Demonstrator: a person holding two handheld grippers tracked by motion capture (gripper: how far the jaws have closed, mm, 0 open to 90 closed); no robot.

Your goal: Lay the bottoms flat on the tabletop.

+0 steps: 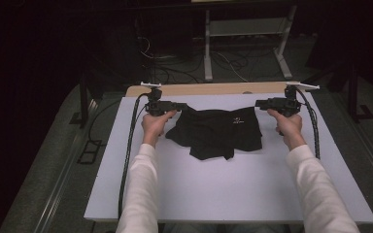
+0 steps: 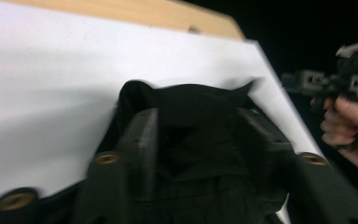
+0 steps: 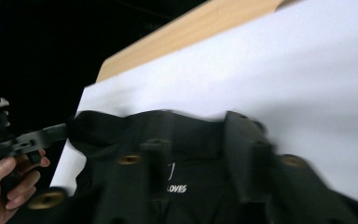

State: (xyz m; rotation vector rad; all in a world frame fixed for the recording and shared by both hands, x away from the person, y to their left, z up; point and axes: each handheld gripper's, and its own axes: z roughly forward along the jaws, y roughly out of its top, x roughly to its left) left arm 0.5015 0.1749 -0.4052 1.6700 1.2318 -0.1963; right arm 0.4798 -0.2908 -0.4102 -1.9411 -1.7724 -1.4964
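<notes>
A black garment [image 1: 218,131] with a small white logo [image 3: 176,188] lies crumpled on the white board [image 1: 223,184], spread between my two grippers. My left gripper [image 1: 183,106] is at its far left corner. In the left gripper view its jaws [image 2: 198,114] stand apart, with black cloth [image 2: 191,100] lying loose between them. My right gripper [image 1: 258,103] is at the far right corner. In the right gripper view its jaws [image 3: 198,133] are also apart over the cloth [image 3: 121,130]. Each gripper view shows the other gripper [image 2: 291,79] [image 3: 63,130] at the garment's opposite corner.
The white board rests on a wooden tabletop [image 1: 213,89] whose far edge shows behind it. Beyond the table stand a metal frame [image 1: 243,39] and loose cables [image 1: 175,68] on the dark floor. Bare white board stretches in front of the garment toward me.
</notes>
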